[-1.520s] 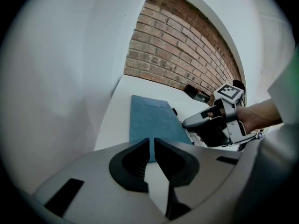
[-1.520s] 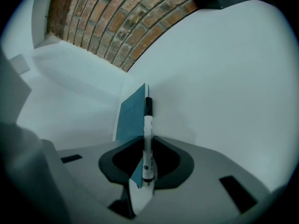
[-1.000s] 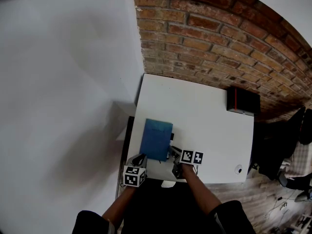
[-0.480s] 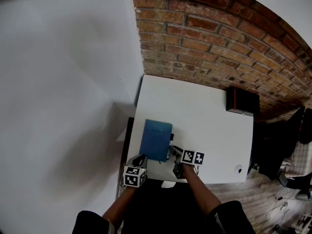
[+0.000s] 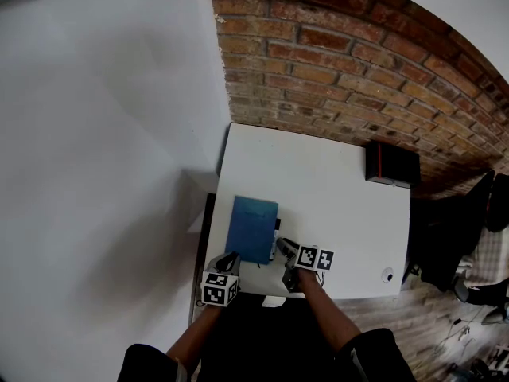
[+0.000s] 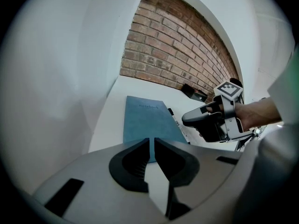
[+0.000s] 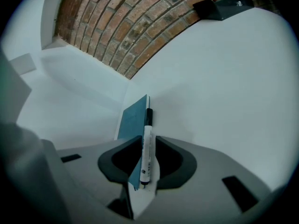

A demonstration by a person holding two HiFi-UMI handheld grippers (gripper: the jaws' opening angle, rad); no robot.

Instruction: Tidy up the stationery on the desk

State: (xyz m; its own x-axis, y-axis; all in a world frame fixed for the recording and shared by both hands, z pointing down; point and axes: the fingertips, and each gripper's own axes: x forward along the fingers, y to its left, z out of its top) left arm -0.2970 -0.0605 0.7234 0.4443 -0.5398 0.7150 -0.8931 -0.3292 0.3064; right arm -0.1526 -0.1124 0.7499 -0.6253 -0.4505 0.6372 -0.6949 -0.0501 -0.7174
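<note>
A blue notebook (image 5: 251, 229) lies flat near the front left of the white desk (image 5: 334, 205). A white marker pen with a black cap (image 7: 146, 148) lies along the notebook's right edge (image 7: 133, 118). My right gripper (image 7: 148, 141) is shut on the pen, one jaw on each side, with the pen still low at the desk. In the left gripper view that gripper (image 6: 187, 119) sits right of the notebook (image 6: 145, 122), over the pen (image 6: 176, 121). My left gripper (image 6: 152, 141) hovers at the notebook's near end, shut, with nothing between its jaws. In the head view it (image 5: 231, 258) is at the desk's front edge.
A black box with a red stripe (image 5: 391, 164) stands at the desk's far right corner against the brick wall. A small white round object (image 5: 387, 275) sits near the front right corner. A white wall runs along the desk's left side.
</note>
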